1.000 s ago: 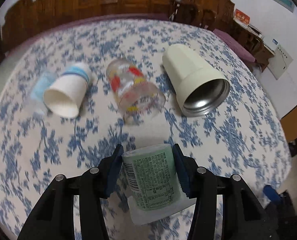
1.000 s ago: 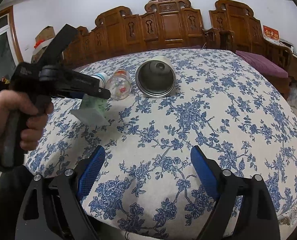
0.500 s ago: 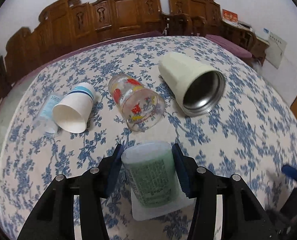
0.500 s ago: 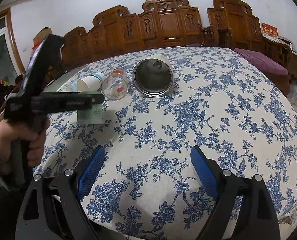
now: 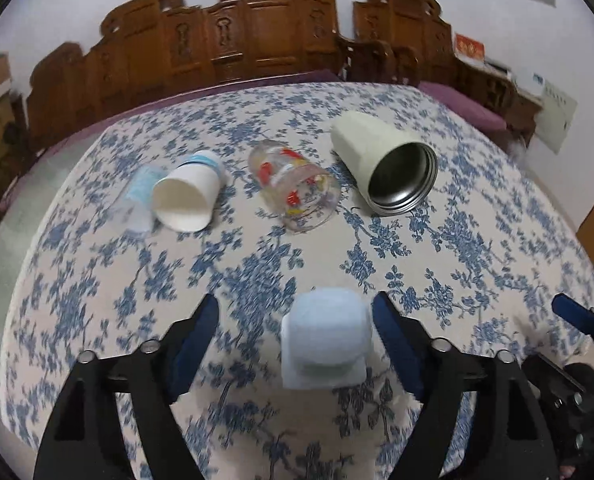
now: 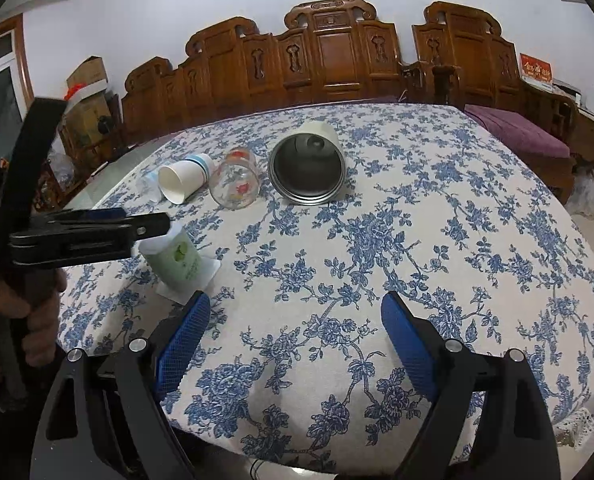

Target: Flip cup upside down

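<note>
A green-labelled plastic cup (image 5: pixel 325 336) stands upside down on the tablecloth, its square rim flat on the cloth; it also shows in the right wrist view (image 6: pixel 175 258). My left gripper (image 5: pixel 295 334) is open, its blue pads on either side of the cup and apart from it. From the right wrist view the left gripper (image 6: pixel 97 226) is at the left, over the cup. My right gripper (image 6: pixel 295 336) is open and empty near the table's front edge.
Lying on their sides further back are a white paper cup (image 5: pixel 187 198), a clear plastic cup (image 5: pixel 137 204) behind it, a printed glass (image 5: pixel 295 188) and a cream steel-lined tumbler (image 5: pixel 385 168). Carved wooden chairs (image 6: pixel 329 56) stand behind the table.
The left gripper lowered the cup onto the cloth and opened, letting go of it. The cup now stands upside down on its own. The right gripper has stayed put.
</note>
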Action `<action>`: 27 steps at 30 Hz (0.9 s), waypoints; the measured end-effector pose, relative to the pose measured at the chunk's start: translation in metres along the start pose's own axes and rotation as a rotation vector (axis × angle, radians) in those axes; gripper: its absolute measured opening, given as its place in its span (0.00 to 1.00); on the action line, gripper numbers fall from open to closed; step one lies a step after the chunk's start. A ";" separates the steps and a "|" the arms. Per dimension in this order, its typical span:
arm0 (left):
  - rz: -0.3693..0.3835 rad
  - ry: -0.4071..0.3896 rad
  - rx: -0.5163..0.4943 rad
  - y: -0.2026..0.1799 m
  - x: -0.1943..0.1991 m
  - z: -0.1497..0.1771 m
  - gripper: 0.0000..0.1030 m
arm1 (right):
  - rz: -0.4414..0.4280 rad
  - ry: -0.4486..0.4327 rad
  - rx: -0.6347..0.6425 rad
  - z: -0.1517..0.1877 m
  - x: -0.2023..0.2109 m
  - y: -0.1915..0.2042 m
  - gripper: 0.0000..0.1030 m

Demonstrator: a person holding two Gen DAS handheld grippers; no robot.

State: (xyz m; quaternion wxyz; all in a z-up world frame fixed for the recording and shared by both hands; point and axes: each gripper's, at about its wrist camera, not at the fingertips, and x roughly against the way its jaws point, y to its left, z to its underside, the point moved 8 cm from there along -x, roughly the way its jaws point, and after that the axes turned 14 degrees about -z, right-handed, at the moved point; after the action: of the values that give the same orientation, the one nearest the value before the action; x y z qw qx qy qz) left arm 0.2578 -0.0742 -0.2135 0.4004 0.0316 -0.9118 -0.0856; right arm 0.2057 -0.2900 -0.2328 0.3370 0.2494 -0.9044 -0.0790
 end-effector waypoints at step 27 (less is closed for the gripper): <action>-0.023 -0.096 0.088 0.063 0.117 0.058 0.92 | 0.006 -0.025 0.020 -0.012 0.050 0.061 0.97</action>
State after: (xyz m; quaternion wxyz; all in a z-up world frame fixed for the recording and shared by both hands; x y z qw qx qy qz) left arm 0.1359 -0.0191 -0.1557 0.3533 0.0556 -0.9324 -0.0517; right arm 0.1566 -0.2622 -0.1758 0.3233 0.2490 -0.9101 -0.0722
